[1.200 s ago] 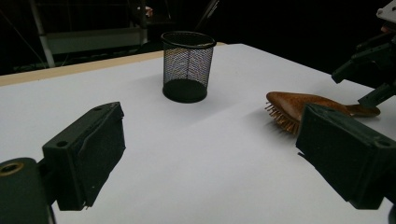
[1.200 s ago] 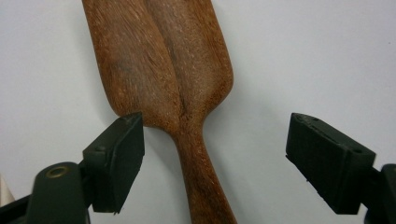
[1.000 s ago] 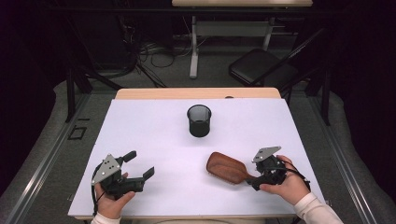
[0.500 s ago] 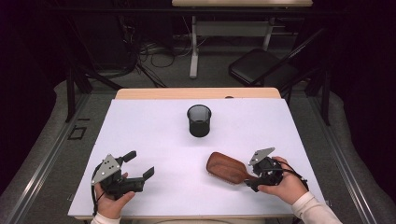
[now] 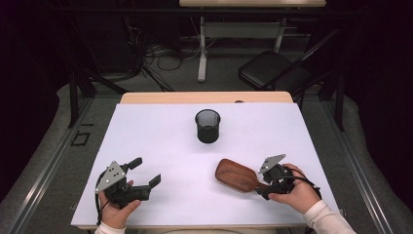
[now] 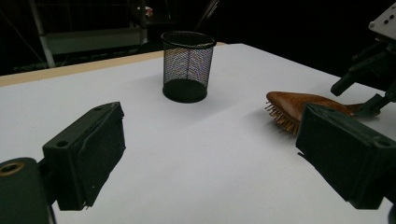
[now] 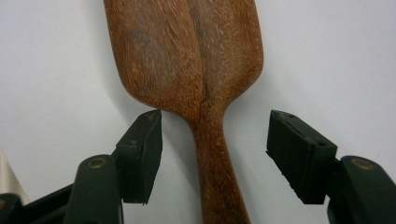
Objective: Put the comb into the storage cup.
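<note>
On the white table (image 5: pixel 160 141), the brown wooden hairbrush (image 5: pixel 237 175) lies at four o'clock from the black mesh cup (image 5: pixel 207 126). My right gripper (image 7: pixel 212 154) straddles its handle, jaws closing but not touching; my left gripper (image 5: pixel 145 172) rests open.

Bright lit white table (image 5: pixel 160 146), dark surroundings, soft shadows, slightly soft focus, near jaws blurred

No lettering, label, brand mark or number can be read on anything in these views.

One hairbrush (image 5: pixel 237 174), one mesh cup (image 5: pixel 207 126), two grippers.
</note>
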`<state>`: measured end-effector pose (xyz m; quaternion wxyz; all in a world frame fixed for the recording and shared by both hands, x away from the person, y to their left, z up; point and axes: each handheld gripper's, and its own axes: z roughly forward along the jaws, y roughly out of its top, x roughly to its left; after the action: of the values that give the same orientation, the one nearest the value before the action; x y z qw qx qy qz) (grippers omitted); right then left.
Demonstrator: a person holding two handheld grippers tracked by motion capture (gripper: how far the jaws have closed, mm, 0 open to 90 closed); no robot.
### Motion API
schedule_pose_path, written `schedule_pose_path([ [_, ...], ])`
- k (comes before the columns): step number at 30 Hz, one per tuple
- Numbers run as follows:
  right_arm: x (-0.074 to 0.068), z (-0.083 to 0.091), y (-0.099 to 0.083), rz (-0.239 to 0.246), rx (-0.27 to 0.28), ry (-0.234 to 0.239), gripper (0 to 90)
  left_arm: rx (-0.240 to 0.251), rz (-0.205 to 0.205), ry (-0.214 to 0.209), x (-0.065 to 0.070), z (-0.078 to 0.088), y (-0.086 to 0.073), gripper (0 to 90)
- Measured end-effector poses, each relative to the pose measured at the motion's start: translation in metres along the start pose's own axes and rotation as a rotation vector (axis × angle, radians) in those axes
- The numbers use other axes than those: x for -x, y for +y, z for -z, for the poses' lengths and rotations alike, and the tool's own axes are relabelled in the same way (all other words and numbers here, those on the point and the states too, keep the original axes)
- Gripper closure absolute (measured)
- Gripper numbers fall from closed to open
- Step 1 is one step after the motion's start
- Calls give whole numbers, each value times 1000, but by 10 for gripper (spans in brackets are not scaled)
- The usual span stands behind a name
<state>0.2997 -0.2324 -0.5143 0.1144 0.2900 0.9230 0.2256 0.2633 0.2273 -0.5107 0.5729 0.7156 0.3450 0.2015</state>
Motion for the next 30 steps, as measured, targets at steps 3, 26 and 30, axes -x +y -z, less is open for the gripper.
schedule_pose_path([
  [3, 0, -1, 0, -19, -14, 9, 372, 0, 0, 0, 0, 0, 0, 79],
  [26, -1, -12, -1, 24, -52, 45, 576, -3, 1, 0, -1, 0, 0, 80],
  [30, -2, -13, -1, 31, -58, 40, 593, -4, 1, 0, 0, 0, 0, 81],
])
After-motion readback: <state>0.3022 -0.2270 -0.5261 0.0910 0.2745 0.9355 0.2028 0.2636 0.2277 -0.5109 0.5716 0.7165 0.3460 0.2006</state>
